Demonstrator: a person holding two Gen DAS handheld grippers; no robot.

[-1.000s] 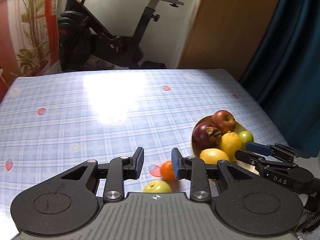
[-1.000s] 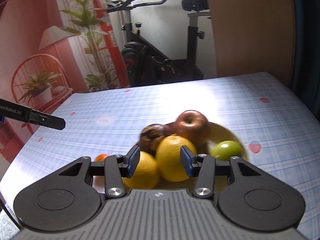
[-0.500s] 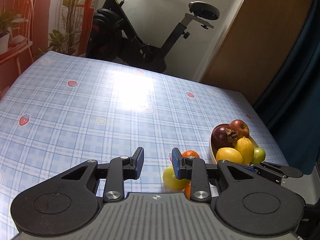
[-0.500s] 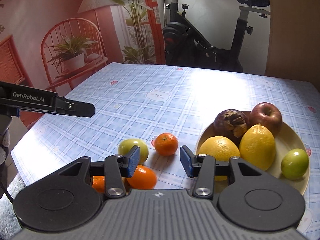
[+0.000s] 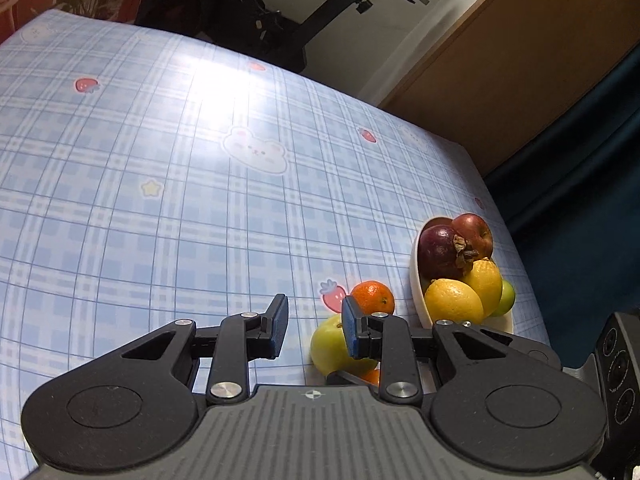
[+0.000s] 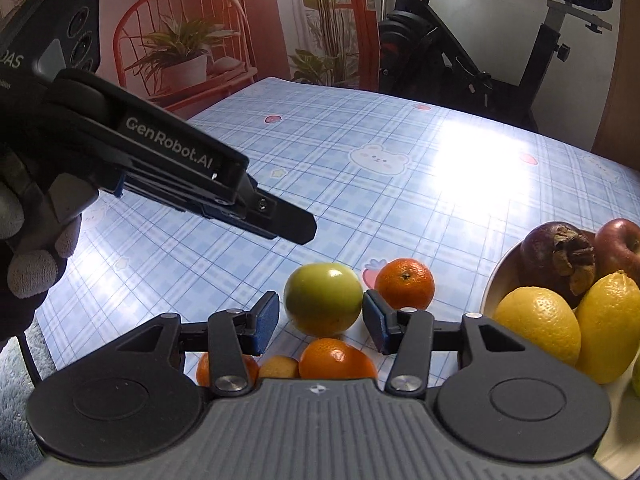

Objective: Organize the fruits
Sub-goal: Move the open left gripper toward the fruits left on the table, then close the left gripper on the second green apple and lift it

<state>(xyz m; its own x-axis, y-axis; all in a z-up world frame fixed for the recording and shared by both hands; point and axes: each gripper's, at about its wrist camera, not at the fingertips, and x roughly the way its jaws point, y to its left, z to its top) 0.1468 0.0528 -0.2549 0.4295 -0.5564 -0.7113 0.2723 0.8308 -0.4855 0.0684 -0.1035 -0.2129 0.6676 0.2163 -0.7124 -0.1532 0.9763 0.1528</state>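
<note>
Green fruit [image 6: 322, 298] is lying untouched between the right gripper's [image 6: 320, 318] released, just-widening fingers; centring it and closing gently is looking wise. Left gripper [image 5: 314, 322] is hanging empty, fingers narrowing but apart.

Green apple [image 6: 322, 298] between parted jaws of right gripper [image 6: 320, 322], mandarin [image 6: 405, 283] just beside.

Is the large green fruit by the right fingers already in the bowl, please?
No, the green fruit sits on the tablecloth, left of the bowl.
</note>
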